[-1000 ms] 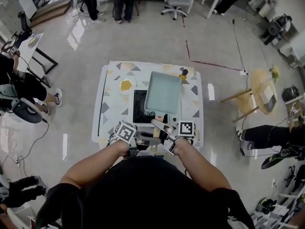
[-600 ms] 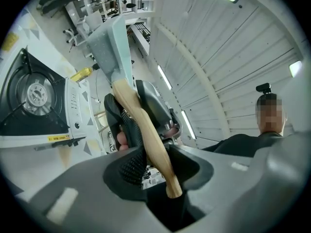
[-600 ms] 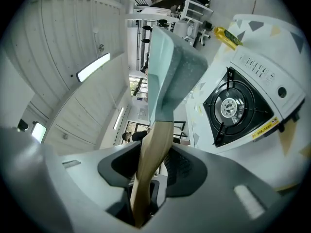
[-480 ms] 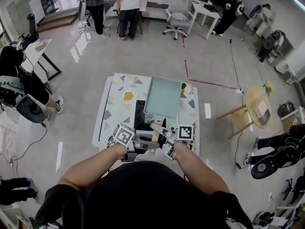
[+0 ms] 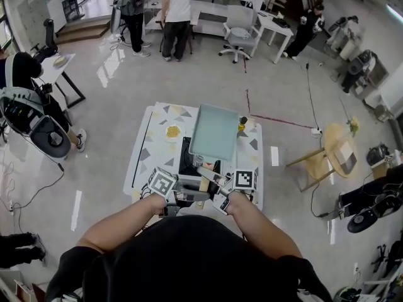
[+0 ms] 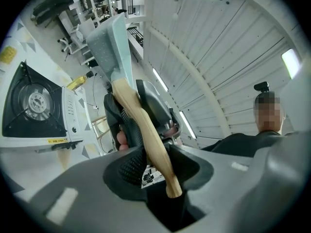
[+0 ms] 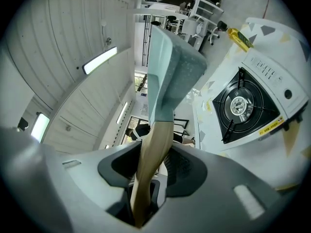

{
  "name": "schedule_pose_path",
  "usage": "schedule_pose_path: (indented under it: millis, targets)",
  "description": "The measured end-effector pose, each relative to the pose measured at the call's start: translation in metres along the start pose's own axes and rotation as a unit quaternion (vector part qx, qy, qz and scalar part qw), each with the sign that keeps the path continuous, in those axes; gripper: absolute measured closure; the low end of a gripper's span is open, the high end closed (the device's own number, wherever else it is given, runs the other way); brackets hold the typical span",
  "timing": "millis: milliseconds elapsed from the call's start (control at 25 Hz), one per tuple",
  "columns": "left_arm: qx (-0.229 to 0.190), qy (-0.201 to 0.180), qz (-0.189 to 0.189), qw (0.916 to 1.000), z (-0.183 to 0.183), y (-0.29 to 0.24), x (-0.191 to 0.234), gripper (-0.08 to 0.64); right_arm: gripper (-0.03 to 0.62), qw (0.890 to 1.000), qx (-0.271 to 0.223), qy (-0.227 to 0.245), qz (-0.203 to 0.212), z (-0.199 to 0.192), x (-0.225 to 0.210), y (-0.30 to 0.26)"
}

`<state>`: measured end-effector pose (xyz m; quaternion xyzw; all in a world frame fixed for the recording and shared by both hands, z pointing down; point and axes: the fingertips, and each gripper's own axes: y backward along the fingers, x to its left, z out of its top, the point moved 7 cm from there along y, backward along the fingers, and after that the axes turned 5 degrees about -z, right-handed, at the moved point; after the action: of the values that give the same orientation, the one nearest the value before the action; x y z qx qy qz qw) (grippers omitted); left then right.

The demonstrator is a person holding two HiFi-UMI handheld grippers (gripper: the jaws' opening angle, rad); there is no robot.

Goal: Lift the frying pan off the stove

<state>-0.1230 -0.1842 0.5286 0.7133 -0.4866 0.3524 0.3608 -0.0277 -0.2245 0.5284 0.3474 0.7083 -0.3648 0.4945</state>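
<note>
**Holding frying pan clear of stove: hazards and item record**

Location: frying pan (image 5: 215, 133) is in the air above the stove (image 7: 243, 106), whose burner and pan supports show bare. Both stand over a white table (image 5: 143, 153) patterned with triangles.

Grip: left gripper (image 6: 155, 171) is clamped on the butt end of the wooden handle (image 6: 146, 140). Right gripper (image 7: 148, 171) is clamped on the same handle further toward the pan. Nothing else supports the pan.

Hazards, as judged:
- Roll. The handle is smooth, rounded and tapering, and the pan body hangs well forward of both grips. Its weight could twist the wood between the pads and tip the pan sideways.
- Slip. Any easing of either grip would probably let the front edge drop onto the pan supports.
- Conflict. Two grippers on one short handle could lever against each other if the hands drift apart or turn unevenly.
- Collision. A small bottle (image 5: 242, 125) stands just beside the pan's far right corner and a plate of yellow food (image 5: 172, 131) lies near its left side. A sideways swing at low height could strike either.

Item: square, shallow pan, pale blue-green inside and out, with raised walls and rounded corners. It appears empty. The light, unvarnished-looking wooden handle widens where it joins the pan's near wall. No lid is present.
</note>
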Motion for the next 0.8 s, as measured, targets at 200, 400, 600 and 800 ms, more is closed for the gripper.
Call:
schedule_pose_path:
  millis: [200, 400, 600, 800]
  targets:
    - [-0.001, -0.001, 0.002, 1.0000, -0.0030, -0.0004, -0.0032, 0.408, 0.419, 1.000, 0.006, -0.014, -0.003, -0.0052, 0.0014, 0.0005]
    - [-0.004, 0.002, 0.002, 1.0000, -0.0051, -0.0017, -0.0033, 0.408, 0.419, 1.000, 0.006, -0.013, -0.002, -0.0069, 0.0001, 0.0020]
    - [-0.004, 0.011, -0.002, 0.9999, -0.0076, -0.0017, -0.0018, 0.408, 0.419, 1.000, 0.004, -0.021, -0.003, -0.0078, -0.0004, 0.0023]
    - [-0.002, 0.007, 0.003, 1.0000, -0.0051, 0.0013, 0.0006, 0.408, 0.419, 1.000, 0.004, -0.022, -0.004, -0.0073, -0.0034, -0.0009]
